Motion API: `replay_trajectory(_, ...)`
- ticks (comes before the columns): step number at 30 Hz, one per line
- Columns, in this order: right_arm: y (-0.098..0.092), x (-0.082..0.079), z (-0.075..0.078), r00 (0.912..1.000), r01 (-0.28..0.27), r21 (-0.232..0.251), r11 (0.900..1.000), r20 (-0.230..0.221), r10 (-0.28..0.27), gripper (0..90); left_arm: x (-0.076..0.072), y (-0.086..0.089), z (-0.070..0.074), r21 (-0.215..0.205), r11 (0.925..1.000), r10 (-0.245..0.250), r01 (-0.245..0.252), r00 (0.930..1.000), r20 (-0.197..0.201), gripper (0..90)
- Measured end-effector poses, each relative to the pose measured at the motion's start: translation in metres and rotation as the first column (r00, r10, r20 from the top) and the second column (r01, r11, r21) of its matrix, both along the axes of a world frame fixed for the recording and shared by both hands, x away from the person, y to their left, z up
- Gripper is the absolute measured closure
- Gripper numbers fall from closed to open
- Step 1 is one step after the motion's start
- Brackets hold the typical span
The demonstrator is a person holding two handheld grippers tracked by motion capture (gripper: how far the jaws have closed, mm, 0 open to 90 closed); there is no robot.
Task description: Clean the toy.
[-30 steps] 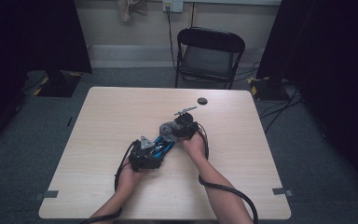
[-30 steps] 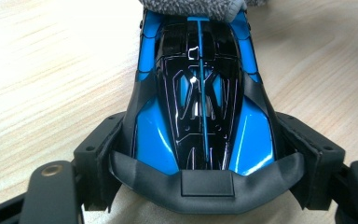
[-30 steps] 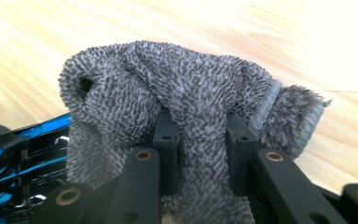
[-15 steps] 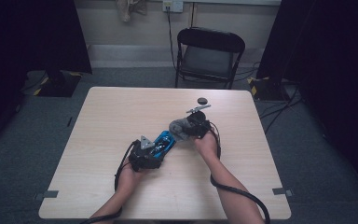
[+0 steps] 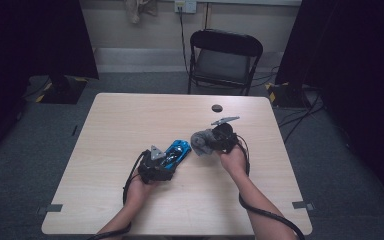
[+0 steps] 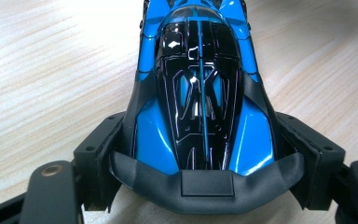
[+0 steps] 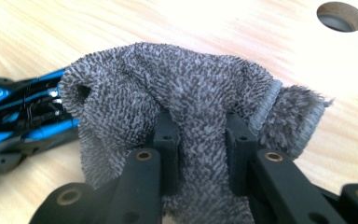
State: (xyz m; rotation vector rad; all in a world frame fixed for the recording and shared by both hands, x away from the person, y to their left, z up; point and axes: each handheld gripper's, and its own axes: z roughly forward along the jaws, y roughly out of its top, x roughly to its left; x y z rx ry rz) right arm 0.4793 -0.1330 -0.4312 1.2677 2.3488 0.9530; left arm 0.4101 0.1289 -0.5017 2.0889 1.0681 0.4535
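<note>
A blue and black toy car (image 6: 200,93) rests on the wooden table (image 5: 130,120), its rear end clamped between the jaws of my left gripper (image 6: 205,154). From above, the toy car (image 5: 176,150) points up and to the right, with the left gripper (image 5: 161,162) behind it. My right gripper (image 7: 200,135) is shut on a bunched grey cloth (image 7: 186,98), which folds over its fingertips. Seen from above, the grey cloth (image 5: 202,141) hangs just right of the car's nose, held by the right gripper (image 5: 215,140).
A round cable hole (image 5: 217,108) sits in the table near its far edge, also seen as the hole (image 7: 340,16) at the top right of the right gripper view. A black folding chair (image 5: 225,57) stands beyond the table. Cables trail from both grippers toward the near edge.
My right gripper has carried the grey cloth to the right, off the car's nose and a little upward. The left gripper and the car have stayed put.
</note>
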Motion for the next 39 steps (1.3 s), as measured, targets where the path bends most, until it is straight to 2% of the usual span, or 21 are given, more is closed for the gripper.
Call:
replay_trajectory(8, -0.01, -0.016, -0.011, 0.9996, -0.019, 0.006, 1.0, -0.02, 0.019, 71.7, 0.0, 0.0, 0.0, -0.001, 1.0, -0.001, 0.001, 1.0, -0.001, 24.2)
replay_trajectory(10, -0.013, -0.022, -0.019, 0.9992, -0.026, -0.005, 1.0, -0.029, 0.026, 71.6, 0.0, 0.0, 0.0, 0.0, 1.0, 0.0, 0.0, 1.0, -0.001, 24.0)
replay_trajectory(21, -0.019, -0.031, -0.041, 0.9975, -0.034, -0.024, 0.999, -0.063, 0.033, 71.4, 0.0, 0.0, 0.0, -0.002, 1.0, -0.001, 0.0, 1.0, -0.008, 21.5)
replay_trajectory(27, -0.018, -0.032, -0.045, 0.9976, -0.033, -0.019, 0.999, -0.062, 0.032, 71.3, 0.0, 0.001, 0.001, 0.009, 0.9999, -0.005, 0.005, 0.9998, -0.022, 19.8)
replay_trajectory(30, -0.019, -0.032, -0.045, 0.9973, -0.028, -0.01, 1.0, -0.068, 0.028, 71.3, 0.0, 0.003, 0.003, 0.018, 0.9998, -0.008, 0.008, 0.9999, -0.012, 20.6)
replay_trajectory(31, -0.019, -0.032, -0.045, 0.9973, -0.03, -0.011, 0.999, -0.067, 0.029, 71.3, 0.0, 0.003, 0.003, 0.003, 1.0, -0.005, 0.005, 0.9998, -0.018, 20.8)
replay_trajectory(32, -0.019, -0.032, -0.046, 0.9972, -0.027, -0.009, 1.0, -0.07, 0.027, 71.3, 0.0, 0.004, 0.005, 0.012, 0.9999, -0.011, 0.011, 0.9998, -0.018, 20.8)
replay_trajectory(33, -0.019, -0.032, -0.046, 0.9972, -0.024, -0.005, 1.0, -0.071, 0.024, 71.3, -0.001, 0.004, 0.006, 0.001, 1.0, -0.006, 0.006, 0.9998, -0.021, 20.8)
replay_trajectory(36, -0.02, -0.031, -0.046, 0.9968, -0.024, 0.002, 1.0, -0.076, 0.025, 71.3, -0.001, 0.005, 0.01, 0.004, 0.9999, -0.016, 0.016, 0.9997, -0.019, 21.0)
replay_trajectory(39, -0.019, -0.031, -0.046, 0.9967, -0.027, -0.007, 1.0, -0.077, 0.027, 71.3, -0.001, 0.008, 0.016, -0.005, 0.9998, -0.021, 0.021, 0.9996, -0.021, 21.0)
